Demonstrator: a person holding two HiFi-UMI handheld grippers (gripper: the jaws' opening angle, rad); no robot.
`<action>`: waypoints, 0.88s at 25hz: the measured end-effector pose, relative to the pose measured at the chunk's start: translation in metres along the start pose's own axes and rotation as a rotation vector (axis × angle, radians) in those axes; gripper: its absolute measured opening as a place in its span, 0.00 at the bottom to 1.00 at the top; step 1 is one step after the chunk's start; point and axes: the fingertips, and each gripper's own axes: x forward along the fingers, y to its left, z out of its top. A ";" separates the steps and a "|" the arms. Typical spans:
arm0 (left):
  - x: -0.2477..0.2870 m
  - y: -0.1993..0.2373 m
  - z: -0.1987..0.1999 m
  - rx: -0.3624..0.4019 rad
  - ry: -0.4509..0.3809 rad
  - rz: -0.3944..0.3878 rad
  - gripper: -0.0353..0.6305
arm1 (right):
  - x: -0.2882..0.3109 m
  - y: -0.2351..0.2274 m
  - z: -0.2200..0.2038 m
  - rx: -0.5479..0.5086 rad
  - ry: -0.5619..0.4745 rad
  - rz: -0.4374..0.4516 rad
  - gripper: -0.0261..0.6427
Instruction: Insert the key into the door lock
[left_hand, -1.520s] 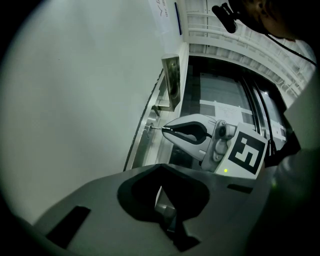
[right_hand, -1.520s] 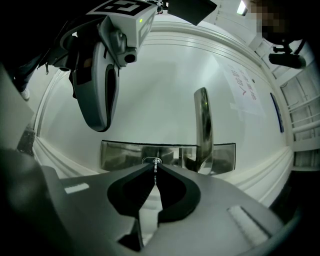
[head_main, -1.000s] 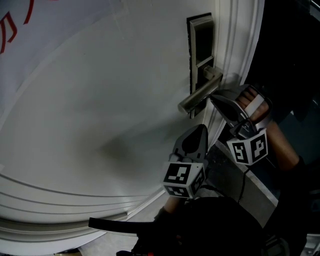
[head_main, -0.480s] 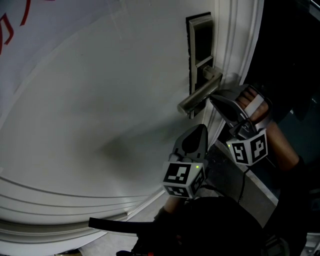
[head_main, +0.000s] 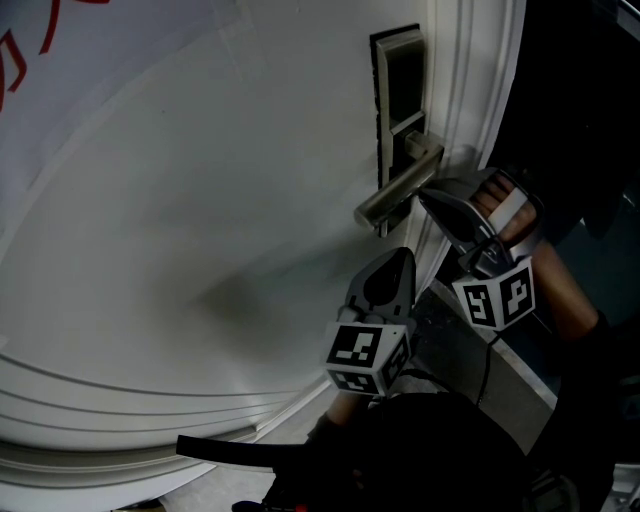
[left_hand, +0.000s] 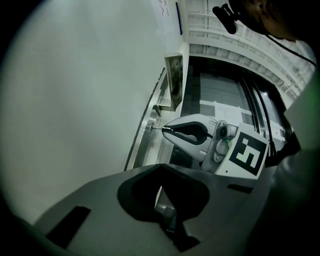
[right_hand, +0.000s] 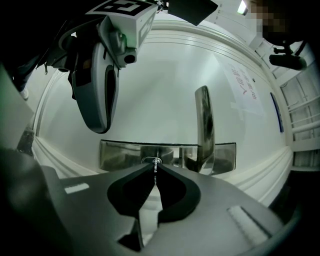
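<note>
- The right gripper (right_hand: 155, 169) has its jaws clamped on the key (right_hand: 155, 164), a thin sliver of metal standing out just past the jaw tips.
- The key's long axis runs straight ahead along the jaws. The keyhole (right_hand: 152, 161) in the lock plate (right_hand: 120, 155) lies dead ahead, right at the key's tip.
- From the left gripper view, the key (left_hand: 156, 128) meets the lock. It is too small to tell for sure, but the tip looks entered, not fully home.
- The handle (right_hand: 204, 125) stands to the right of those jaws, apart from them.
- The left gripper (left_hand: 161, 186) has its jaws together with nothing between them. It is further from the lock, so the push falls to the right one.
- Count: one key, one keyhole, one handle, two grippers.
</note>
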 end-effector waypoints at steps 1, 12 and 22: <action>0.000 0.000 0.000 0.000 0.001 0.001 0.05 | 0.000 0.000 0.000 0.001 0.000 0.000 0.06; 0.000 0.001 -0.001 -0.011 0.005 0.000 0.05 | 0.002 0.000 0.000 -0.001 0.006 0.001 0.06; 0.000 0.003 -0.002 -0.014 0.007 0.002 0.05 | 0.003 0.000 0.000 0.001 0.008 0.002 0.06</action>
